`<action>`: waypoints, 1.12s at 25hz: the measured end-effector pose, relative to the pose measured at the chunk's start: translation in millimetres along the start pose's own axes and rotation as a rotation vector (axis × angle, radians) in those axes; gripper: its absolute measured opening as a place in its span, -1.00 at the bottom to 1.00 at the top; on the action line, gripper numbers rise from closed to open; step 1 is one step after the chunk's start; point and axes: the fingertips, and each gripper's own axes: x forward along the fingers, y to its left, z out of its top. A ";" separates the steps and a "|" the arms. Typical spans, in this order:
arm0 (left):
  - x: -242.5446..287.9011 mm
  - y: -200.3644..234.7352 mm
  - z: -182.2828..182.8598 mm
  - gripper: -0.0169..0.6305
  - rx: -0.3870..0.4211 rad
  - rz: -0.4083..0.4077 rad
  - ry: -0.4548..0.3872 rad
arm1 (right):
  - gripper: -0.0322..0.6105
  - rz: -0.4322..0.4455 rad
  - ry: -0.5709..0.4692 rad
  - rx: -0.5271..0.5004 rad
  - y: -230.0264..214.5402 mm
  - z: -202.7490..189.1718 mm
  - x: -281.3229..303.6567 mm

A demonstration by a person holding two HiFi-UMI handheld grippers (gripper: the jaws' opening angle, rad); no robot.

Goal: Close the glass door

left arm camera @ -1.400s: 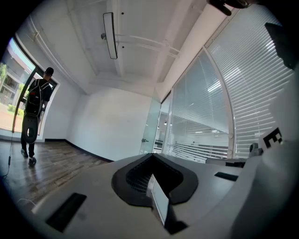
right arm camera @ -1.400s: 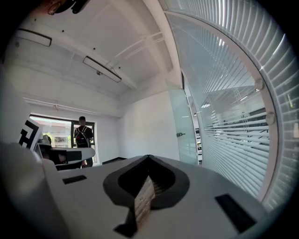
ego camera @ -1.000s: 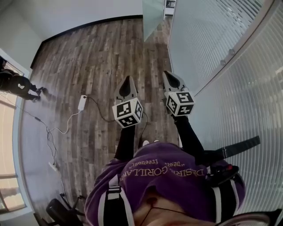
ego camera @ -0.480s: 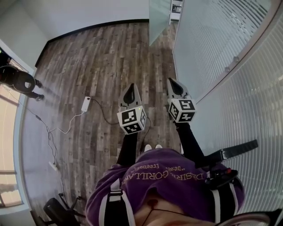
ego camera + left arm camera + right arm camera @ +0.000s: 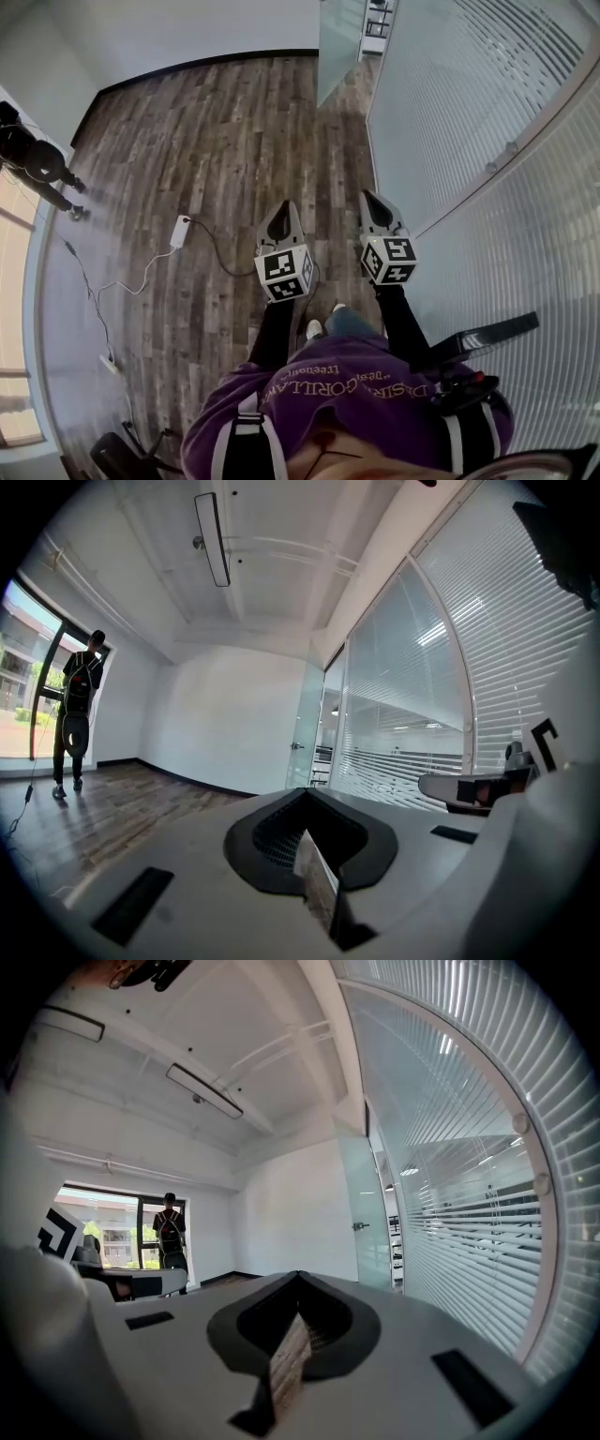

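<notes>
The glass door [image 5: 339, 42] stands ajar at the far end of the striped glass wall, well ahead of both grippers. It shows as a frosted pane [image 5: 307, 728] in the left gripper view. In the right gripper view the same door [image 5: 354, 1213] has a small handle [image 5: 357, 1226]. My left gripper [image 5: 282, 207] points forward over the wooden floor, jaws shut on nothing. Beside it my right gripper [image 5: 367, 197] is held close to the glass wall, also shut and empty. Neither touches the door.
The glass wall [image 5: 487, 122] with blind stripes runs along the right. A person [image 5: 37, 164] stands by the window at far left. A white adapter [image 5: 178, 230] and its cable lie on the floor at left. A dark chair base [image 5: 117, 455] sits at bottom left.
Both grippers have sunk a little and sit lower in the head view, still shut. The view has shifted slightly forward along the glass wall.
</notes>
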 end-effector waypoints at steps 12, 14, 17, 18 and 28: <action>85.1 11.2 9.2 -0.94 -0.007 0.042 -0.014 | -0.93 0.061 0.017 -0.034 -31.8 11.2 89.5; 100.6 10.8 16.9 -0.94 -0.008 0.049 -0.019 | -0.93 0.070 0.025 -0.043 -39.8 16.9 104.7; 125.4 3.5 20.9 -0.94 -0.001 0.065 -0.025 | -0.93 0.085 0.033 -0.036 -61.1 19.1 125.9; 134.0 0.8 20.5 -0.94 0.002 0.072 -0.026 | -0.93 0.090 0.033 -0.029 -69.1 19.5 133.1; 181.7 -3.7 21.8 -0.94 0.000 0.126 -0.026 | -0.93 0.140 0.043 -0.037 -102.3 24.8 176.3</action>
